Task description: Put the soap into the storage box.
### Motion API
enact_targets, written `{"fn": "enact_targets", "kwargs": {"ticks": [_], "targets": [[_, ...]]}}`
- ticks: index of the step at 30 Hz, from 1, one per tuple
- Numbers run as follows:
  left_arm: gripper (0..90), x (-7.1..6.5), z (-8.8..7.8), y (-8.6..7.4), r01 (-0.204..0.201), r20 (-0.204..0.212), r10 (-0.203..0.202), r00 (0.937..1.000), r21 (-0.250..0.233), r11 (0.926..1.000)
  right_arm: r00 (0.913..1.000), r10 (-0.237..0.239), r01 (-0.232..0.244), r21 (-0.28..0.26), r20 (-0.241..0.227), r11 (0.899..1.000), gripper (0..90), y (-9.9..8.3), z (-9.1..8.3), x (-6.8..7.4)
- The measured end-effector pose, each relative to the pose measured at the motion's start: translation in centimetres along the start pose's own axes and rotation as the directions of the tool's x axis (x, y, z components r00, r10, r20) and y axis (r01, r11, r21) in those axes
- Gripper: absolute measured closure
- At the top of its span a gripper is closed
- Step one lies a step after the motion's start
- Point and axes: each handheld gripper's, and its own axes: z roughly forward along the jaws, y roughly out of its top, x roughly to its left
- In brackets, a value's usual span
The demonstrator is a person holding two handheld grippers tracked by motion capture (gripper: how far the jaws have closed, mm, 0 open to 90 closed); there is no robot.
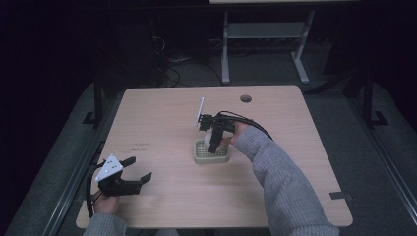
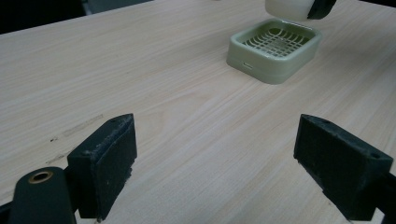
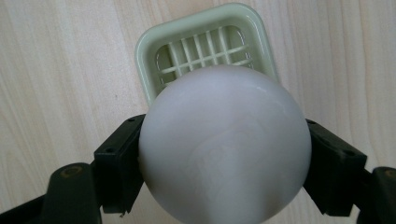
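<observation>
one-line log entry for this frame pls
right gripper: shut on white soap bar, above green soap dish | left gripper: open, empty, over table | soap not yet in dish

No readable text, labels or numbers anywhere tbh; the dark marks on the bench are just smudges, not letters.

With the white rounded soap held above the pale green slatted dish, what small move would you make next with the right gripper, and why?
Probably lower the right gripper straight down, then open it. Its jaws clamp the white rounded soap bar just above the pale green slatted soap dish, with a gap between them in the left gripper view. The left gripper rests open, apart from the dish, near the wooden table's front edge.
</observation>
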Motion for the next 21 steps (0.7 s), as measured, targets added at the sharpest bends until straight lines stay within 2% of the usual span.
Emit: {"fn": "enact_targets", "kwargs": {"ticks": [21], "targets": [[12.8, 0.0, 0.0, 0.0, -0.001, 0.0, 0.001, 1.0, 0.002, 1.0, 1.0, 0.0, 0.0, 0.019, -0.005, 1.0, 23.4, 0.4, 2.1, -0.1]]}}
